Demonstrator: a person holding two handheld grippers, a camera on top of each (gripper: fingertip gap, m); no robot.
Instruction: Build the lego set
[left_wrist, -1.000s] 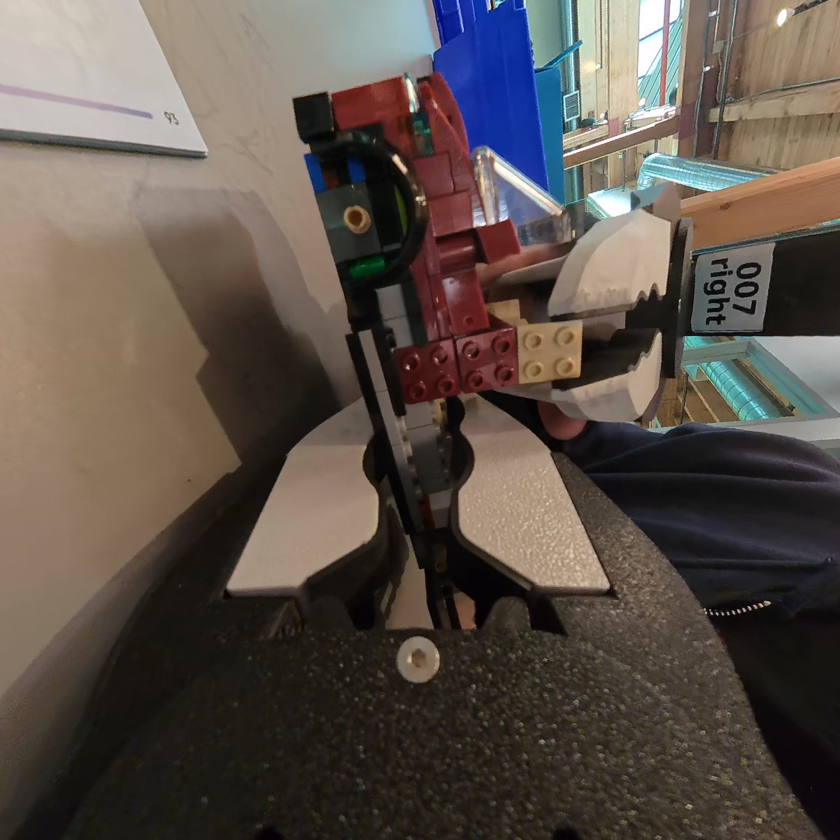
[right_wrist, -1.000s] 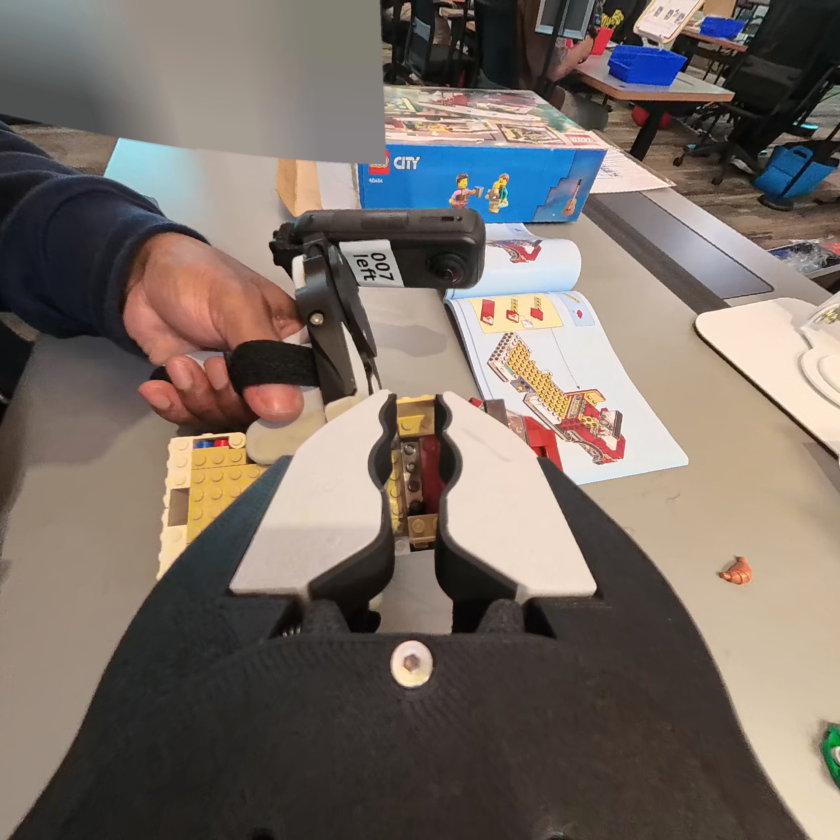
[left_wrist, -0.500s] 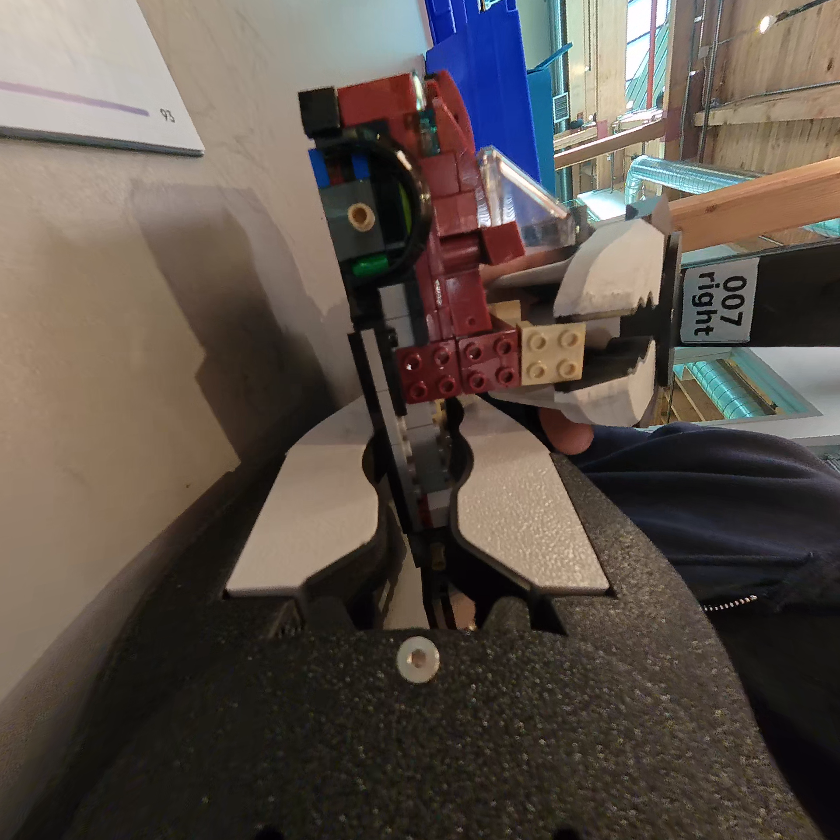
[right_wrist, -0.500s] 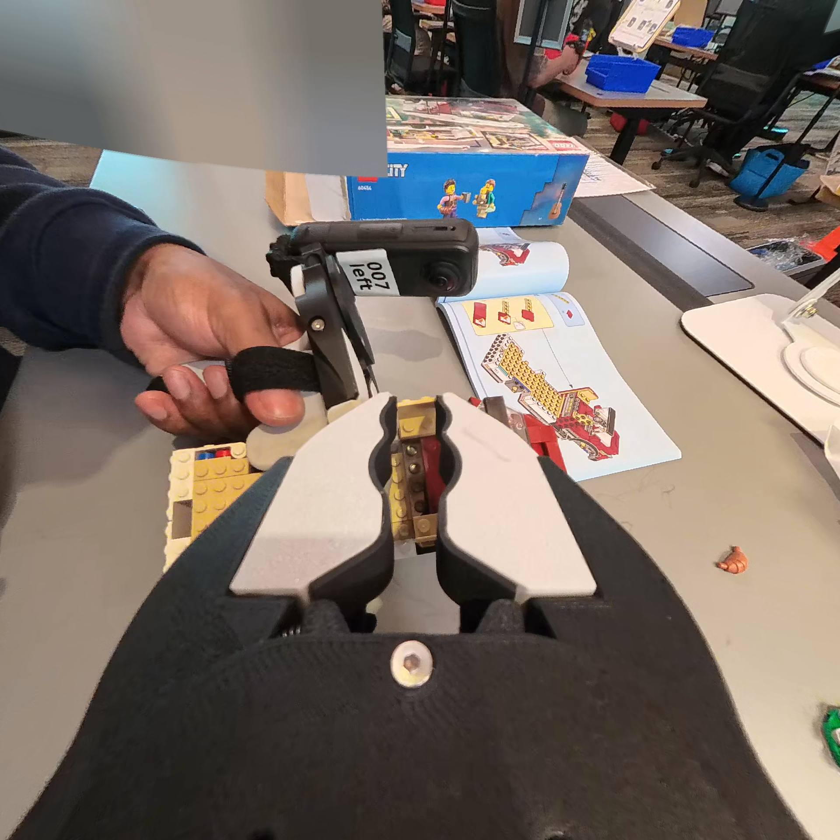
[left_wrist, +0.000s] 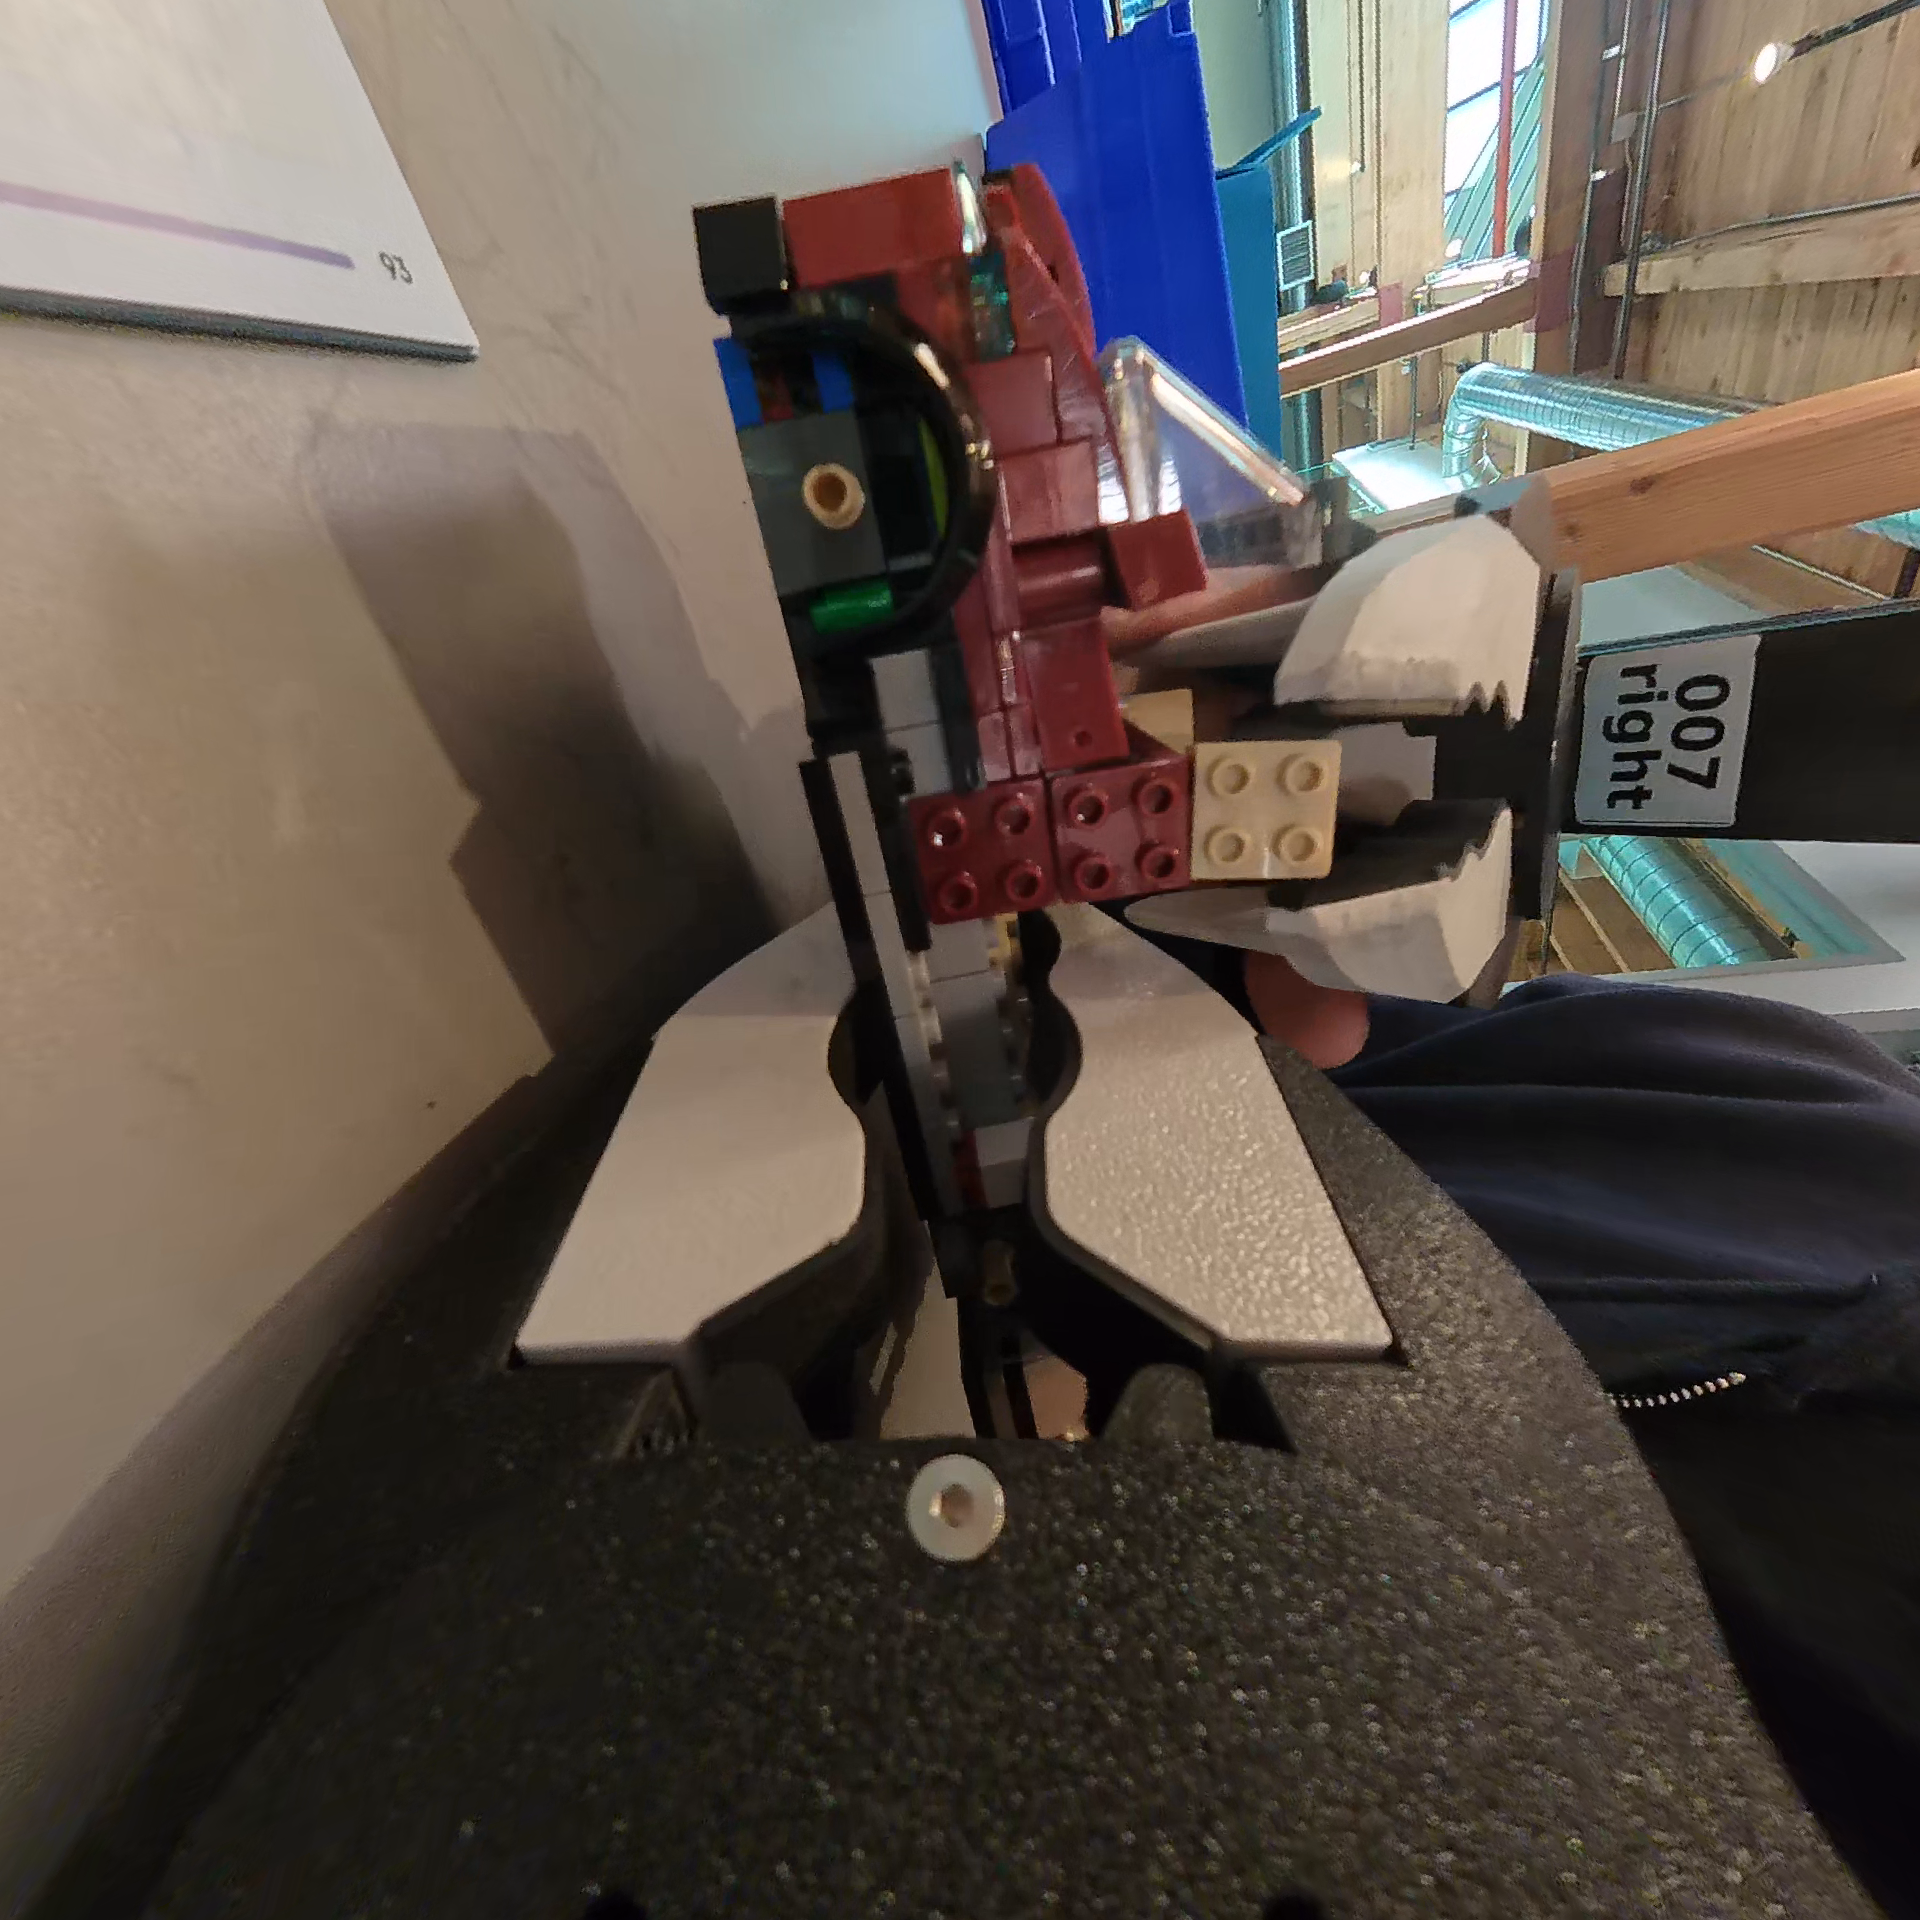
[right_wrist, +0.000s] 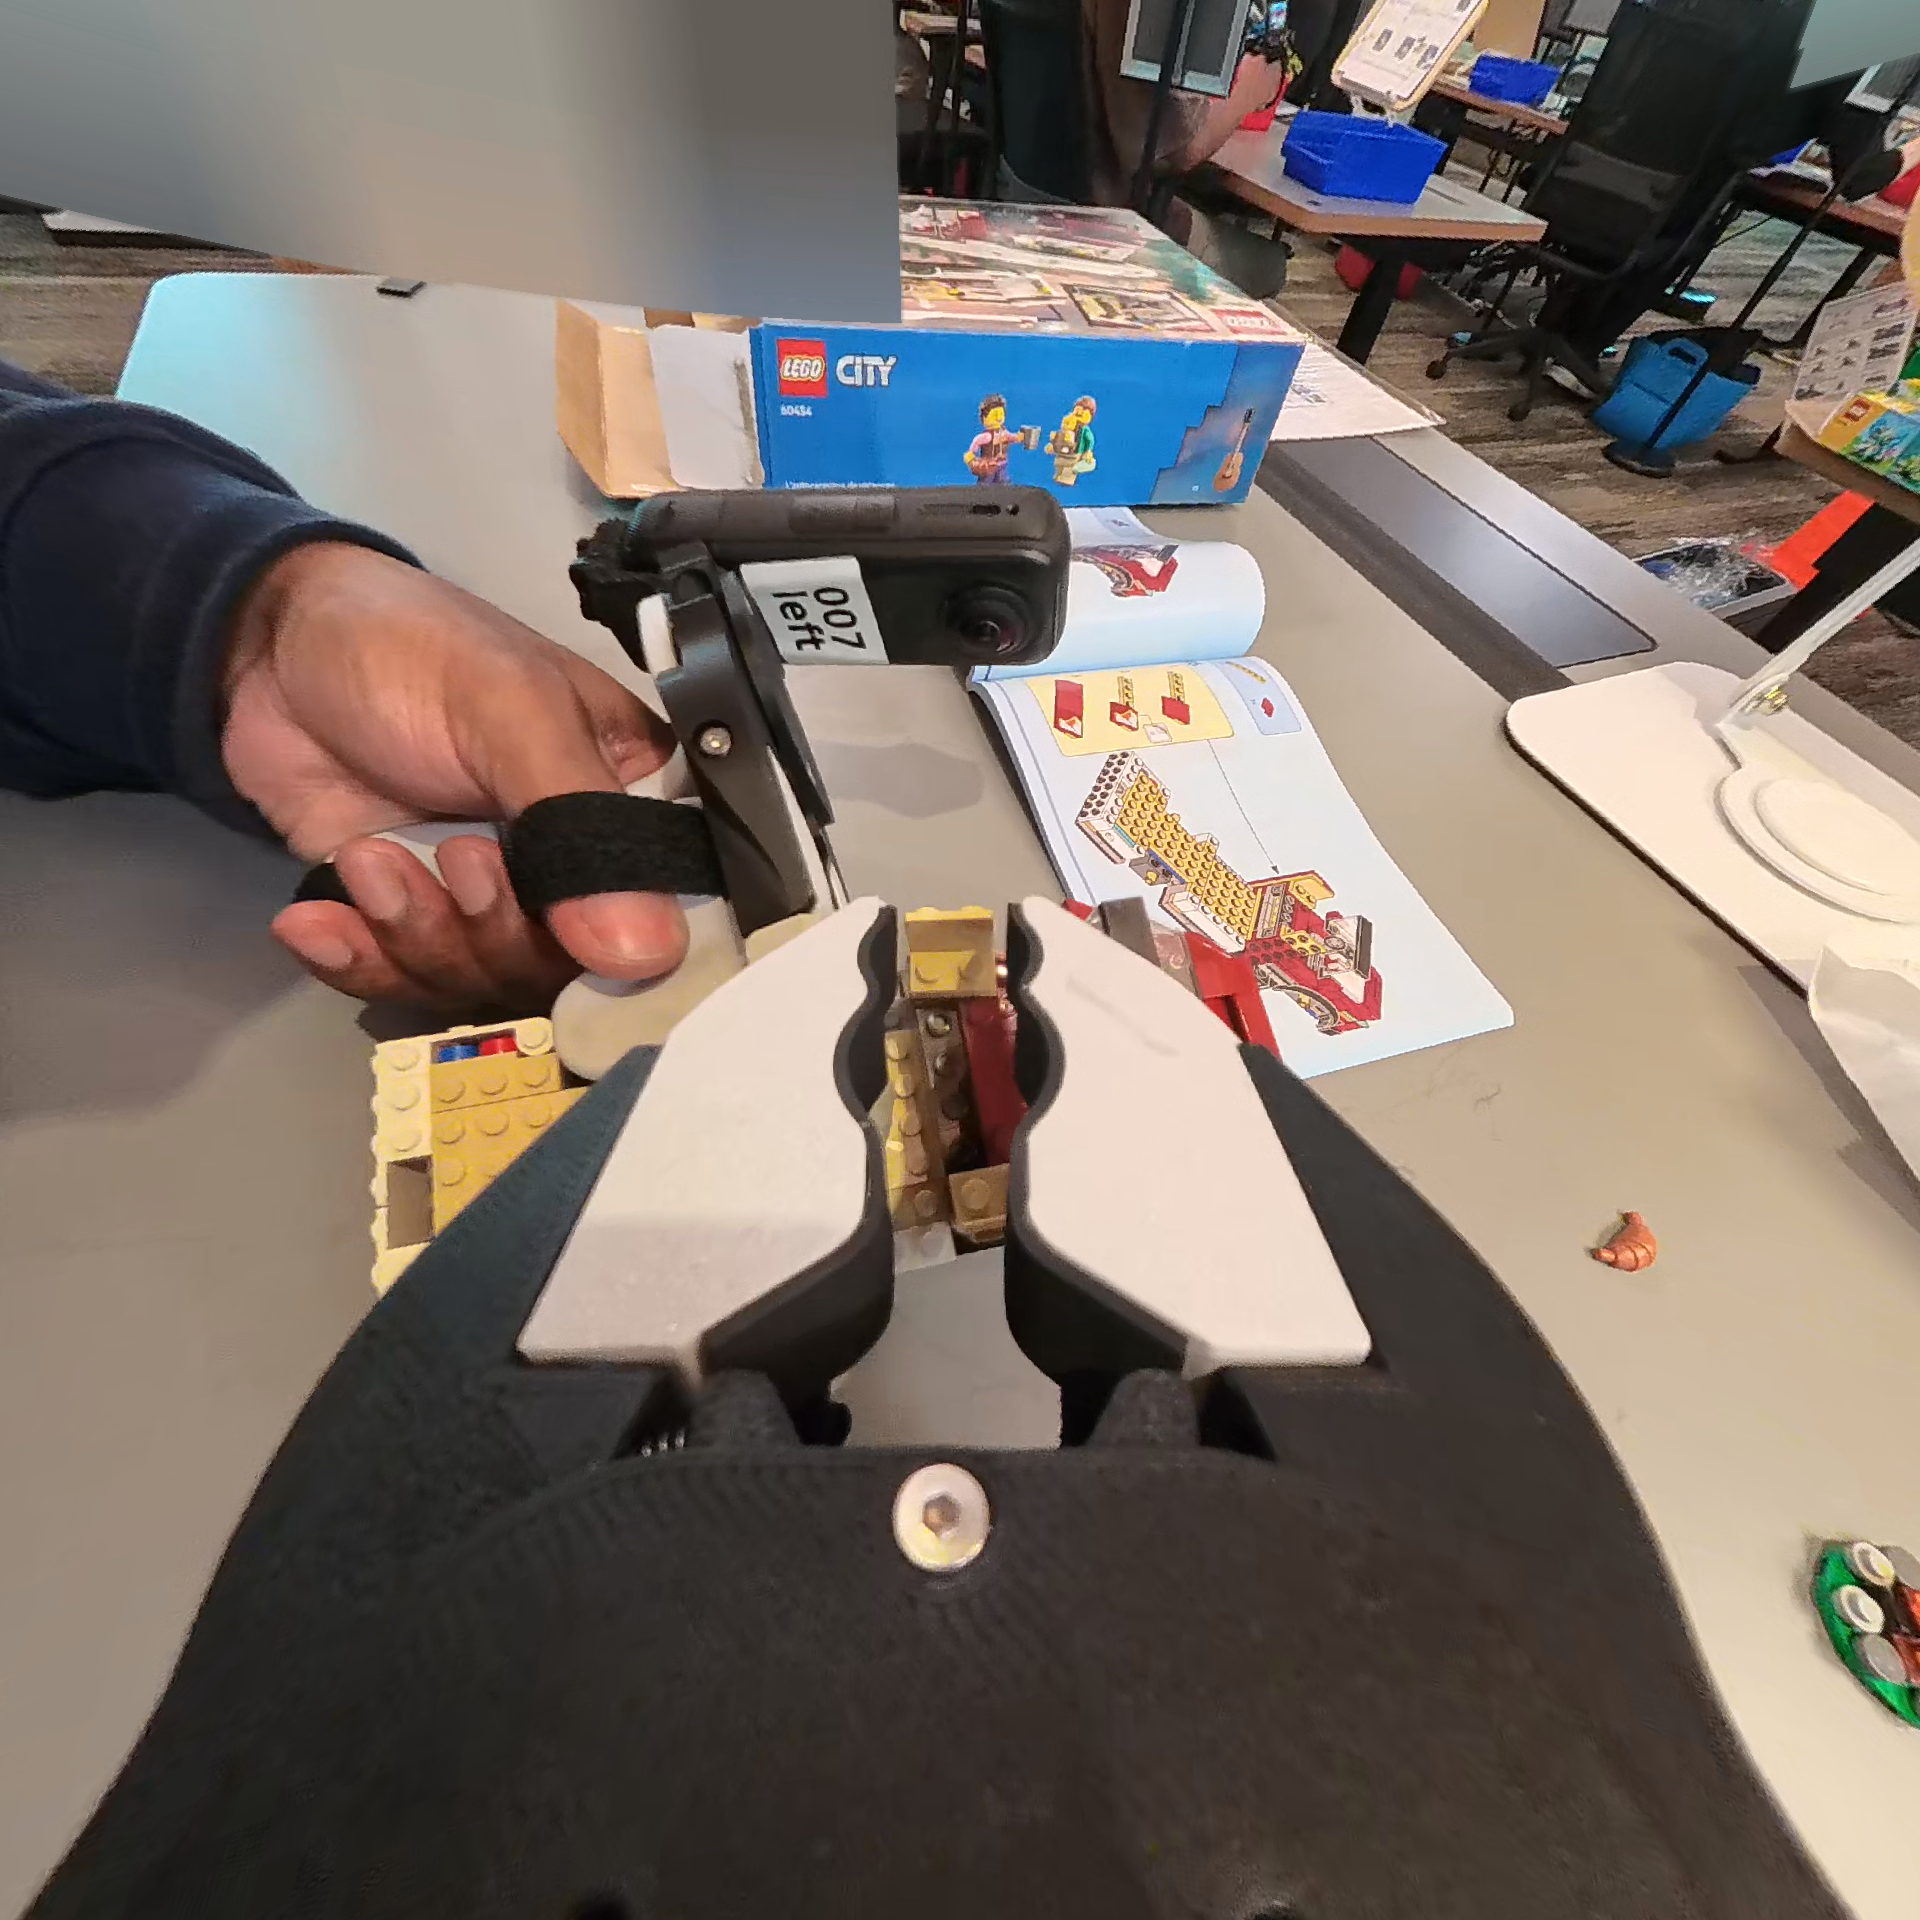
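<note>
Left gripper (left_wrist: 951, 1039) fingers clamped on brick model (left_wrist: 997, 582); right gripper (right_wrist: 951, 935) fingers now eased slightly, loosely bracketing its tan brick (right_wrist: 948, 940), above counter (right_wrist: 1455, 1195).

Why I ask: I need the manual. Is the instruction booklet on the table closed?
No, the instruction booklet lies open on the grey table, showing a building-step page, beyond the right tool.

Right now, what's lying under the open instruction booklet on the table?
The grey table shows all around the instruction booklet, which lies flat on it. A dark red brick model covers the booklet's near corner. Anything beneath the pages is hidden.
</note>
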